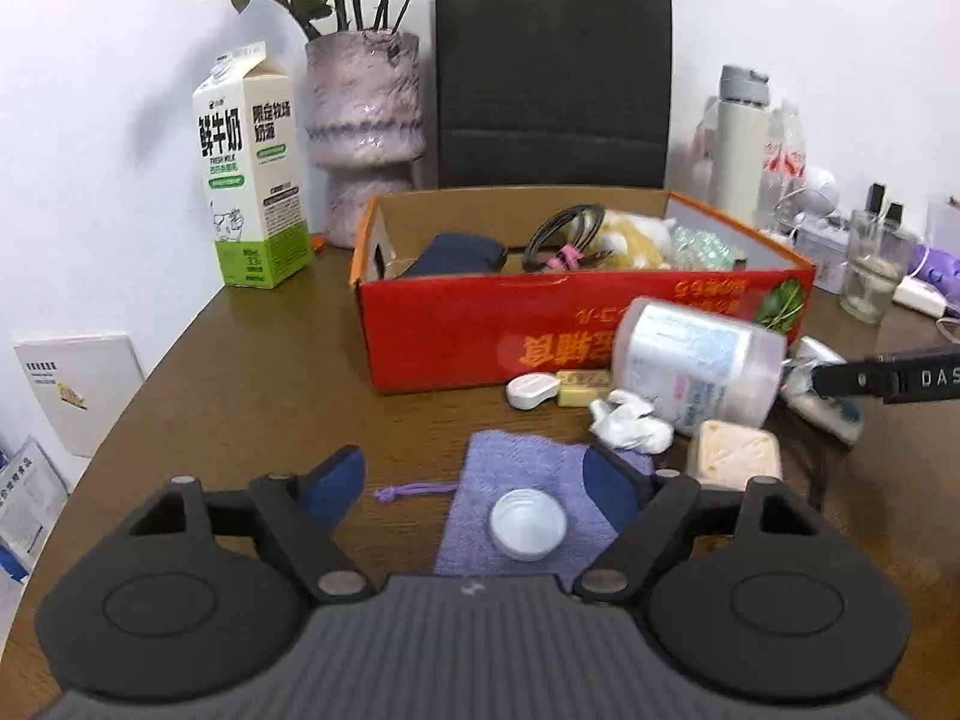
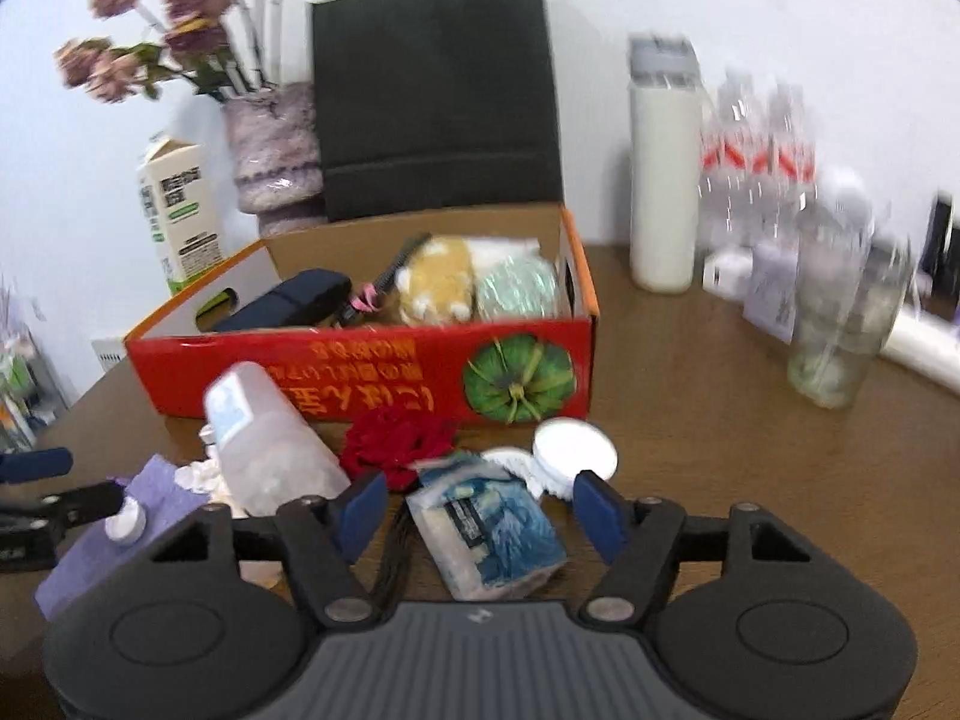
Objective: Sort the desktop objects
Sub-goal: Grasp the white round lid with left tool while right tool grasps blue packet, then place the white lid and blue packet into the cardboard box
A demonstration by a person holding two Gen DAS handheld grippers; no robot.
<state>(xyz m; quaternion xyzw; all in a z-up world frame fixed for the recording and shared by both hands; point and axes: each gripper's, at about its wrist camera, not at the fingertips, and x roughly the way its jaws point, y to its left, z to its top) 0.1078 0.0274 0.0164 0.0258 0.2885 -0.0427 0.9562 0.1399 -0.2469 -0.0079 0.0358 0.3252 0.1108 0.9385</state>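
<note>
One white cap (image 1: 527, 523) on one purple pouch (image 1: 522, 480) (gripper (image 1: 480, 483) parted above).

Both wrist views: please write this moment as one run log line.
left tool: open over cap on pouch | right tool: open over packet | box: part filled

A plain white wall (image 1: 780, 12) stood behind the brown wooden table (image 1: 252, 372), evenly lit, with soft shadows falling.
</note>
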